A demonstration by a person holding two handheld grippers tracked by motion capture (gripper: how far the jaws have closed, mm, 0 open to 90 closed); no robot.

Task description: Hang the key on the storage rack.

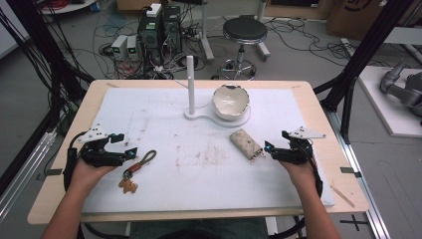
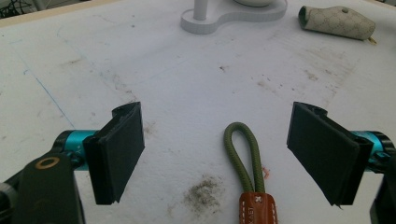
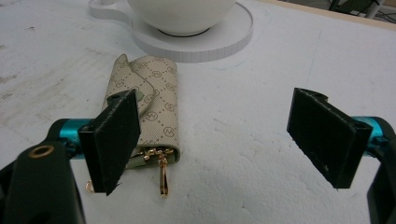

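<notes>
High view: white mat (image 1: 164, 124) on a wood table (image 1: 328, 107). Far centre, a white stand (image 1: 195, 113) w/ upright post (image 1: 190, 82) and a bowl (image 1: 230, 101) on its round base. Beige key pouch (image 1: 246, 144) lies right of centre, just beside the right gripper (image 1: 271, 148). Green strap (image 1: 142, 163) w/ brown leather tab and a small tan charm (image 1: 128, 186) lies front left, just beside the left gripper (image 1: 127, 151). Each gripper is held in a hand, forearms coming in from the bottom. Stool (image 1: 244, 31), cables and boxes on the floor beyond.

Left gripper view: jaws spread wide, nothing btwn the pads. Strap loop (image 2: 244, 156) lies on the mat btwn them, nearer the right-hand pad, touching neither; leather tab (image 2: 258, 209) at bottom edge. Stand base (image 2: 233, 16) and pouch (image 2: 336, 22) far off at top.

Right gripper view: jaws wide apart, holding nothing. Pouch (image 3: 156, 100) lies partly behind the left-hand pad, gold clips (image 3: 162, 175) sticking out of its near end. Can't tell if pad touches it. Bowl (image 3: 182, 14) on stand base (image 3: 205, 44) just beyond.
</notes>
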